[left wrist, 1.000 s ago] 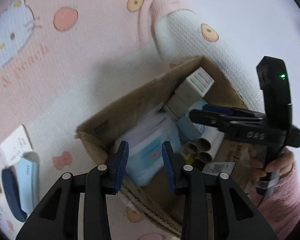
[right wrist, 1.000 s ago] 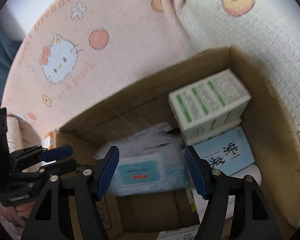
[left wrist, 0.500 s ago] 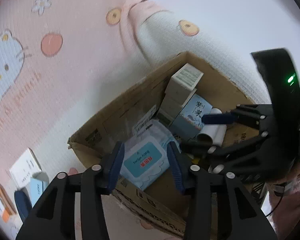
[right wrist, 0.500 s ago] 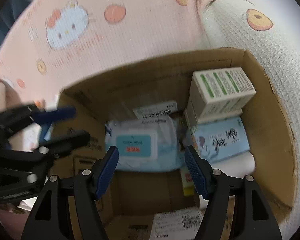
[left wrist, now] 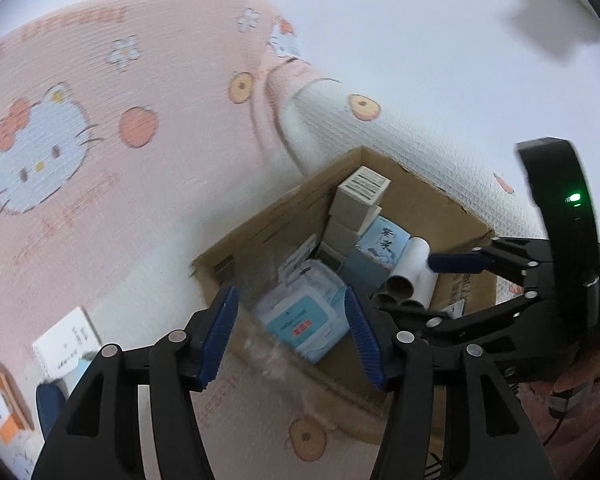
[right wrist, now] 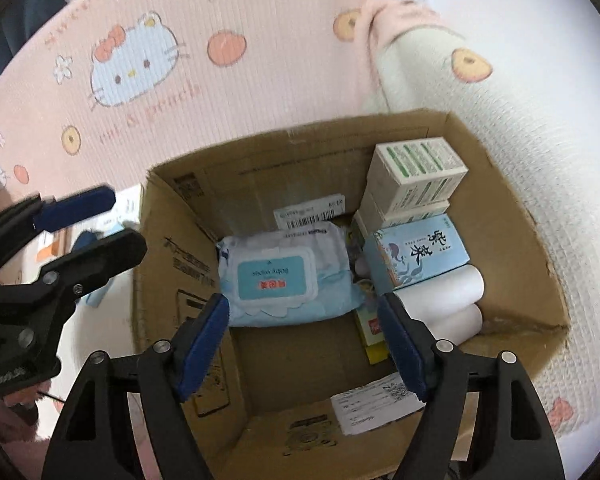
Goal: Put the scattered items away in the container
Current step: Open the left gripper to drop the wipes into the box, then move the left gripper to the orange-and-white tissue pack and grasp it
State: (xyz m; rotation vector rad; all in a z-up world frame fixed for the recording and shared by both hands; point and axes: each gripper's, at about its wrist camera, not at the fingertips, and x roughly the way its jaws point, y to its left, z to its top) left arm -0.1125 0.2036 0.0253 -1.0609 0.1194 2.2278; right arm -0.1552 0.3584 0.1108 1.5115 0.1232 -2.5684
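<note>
Left gripper (left wrist: 290,336): jaws spread wide, just been opening; nothing pinched; held above the near-left wall of the box, wipes pack seen between the pads but well below them
Right gripper (right wrist: 303,344): jaws spread, just been opening; nothing pinched; held over the open box
Cardboard box (right wrist: 512,216): open top; set on the pink cartoon-print blanket (right wrist: 260,12)
Wipes pack (right wrist: 284,272): lying flat on the box floor, left of centre
Stacked cartons (right wrist: 416,176): far-right corner inside the box; blue carton (right wrist: 416,252) just nearer, touching
White rolls (right wrist: 440,300): against the right wall, near side of the blue carton
Scattered items (left wrist: 64,344): white carton and orange-labelled box on the blanket, left of the box, outside it
</note>
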